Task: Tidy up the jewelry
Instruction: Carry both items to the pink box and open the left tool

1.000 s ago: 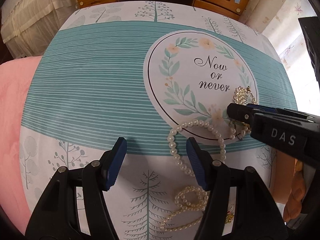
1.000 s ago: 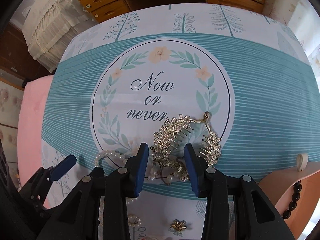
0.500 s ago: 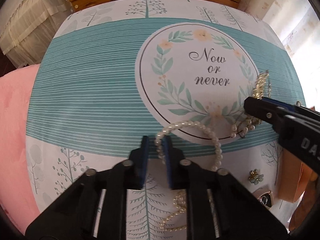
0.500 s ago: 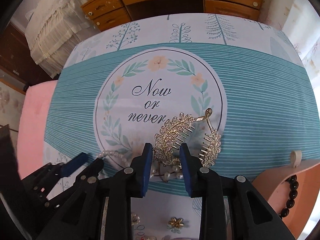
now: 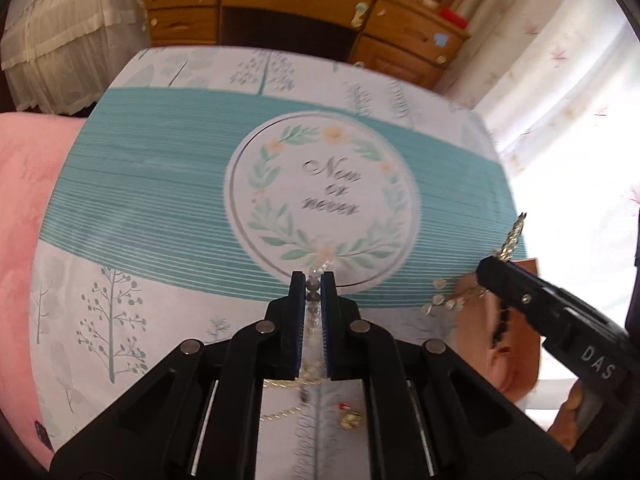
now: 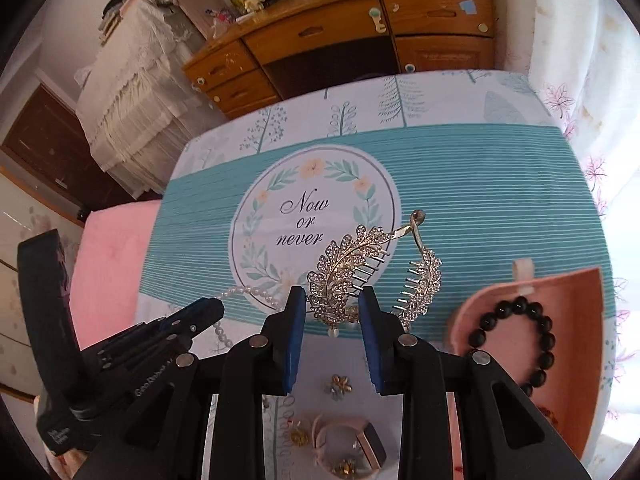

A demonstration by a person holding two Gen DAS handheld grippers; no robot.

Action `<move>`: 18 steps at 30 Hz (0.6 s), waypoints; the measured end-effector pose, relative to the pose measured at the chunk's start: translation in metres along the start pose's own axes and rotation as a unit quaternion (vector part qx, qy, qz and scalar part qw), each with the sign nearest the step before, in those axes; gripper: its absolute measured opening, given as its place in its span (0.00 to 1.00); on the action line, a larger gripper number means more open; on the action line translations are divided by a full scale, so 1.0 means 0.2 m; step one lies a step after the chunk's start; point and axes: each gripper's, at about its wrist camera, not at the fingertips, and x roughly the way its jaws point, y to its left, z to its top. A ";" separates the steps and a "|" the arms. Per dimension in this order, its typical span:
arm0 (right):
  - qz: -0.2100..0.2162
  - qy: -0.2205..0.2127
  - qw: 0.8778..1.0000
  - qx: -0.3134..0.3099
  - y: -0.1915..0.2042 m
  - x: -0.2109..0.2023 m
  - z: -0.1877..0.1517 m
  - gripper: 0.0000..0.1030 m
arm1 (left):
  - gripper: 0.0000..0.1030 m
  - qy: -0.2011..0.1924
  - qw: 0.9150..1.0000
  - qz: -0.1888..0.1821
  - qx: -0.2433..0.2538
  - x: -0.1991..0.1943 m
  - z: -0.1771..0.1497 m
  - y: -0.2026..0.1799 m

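Observation:
In the left wrist view my left gripper (image 5: 314, 280) is shut on a pearl necklace (image 5: 320, 269). The strand hangs down between the fingers, above the teal "Now or never" tablecloth (image 5: 152, 184). In the right wrist view my right gripper (image 6: 332, 304) is shut on the base of a gold rhinestone leaf hair comb (image 6: 348, 264), which stands up off the cloth with small pearls dangling below it. The left gripper (image 6: 212, 308) shows at the left there, with the pearl necklace (image 6: 248, 292) trailing from it. From the left wrist view the right gripper (image 5: 486, 270) holds the hair comb (image 5: 514, 236) at the right edge.
An open pink box (image 6: 584, 360) at the right holds a black bead bracelet (image 6: 516, 336). A small flower earring (image 6: 340, 386) and a round pink case (image 6: 320, 432) with more pieces lie near the front edge. A wooden dresser (image 6: 344, 36) stands behind the table.
The left gripper closed on the pearl necklace and the right gripper tightened on the hair comb. Both then rose off the cloth with their pieces, and the right moved toward the pink box.

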 end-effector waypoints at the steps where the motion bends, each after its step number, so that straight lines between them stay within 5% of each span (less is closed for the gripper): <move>1: 0.003 -0.006 1.000 0.002 -0.01 -0.04 -0.01 0.25 | 0.05 -0.005 1.000 -0.007 0.005 -0.03 0.00 -0.03; 9: 0.014 -0.063 0.998 0.022 -0.17 -0.47 -0.19 0.26 | 0.05 -0.037 0.996 -0.051 0.062 -0.29 -0.05 -0.33; 18: 0.001 -0.085 0.994 0.064 -0.48 -0.75 -0.46 0.26 | 0.05 -0.023 0.985 -0.109 0.132 -0.35 -0.11 -0.69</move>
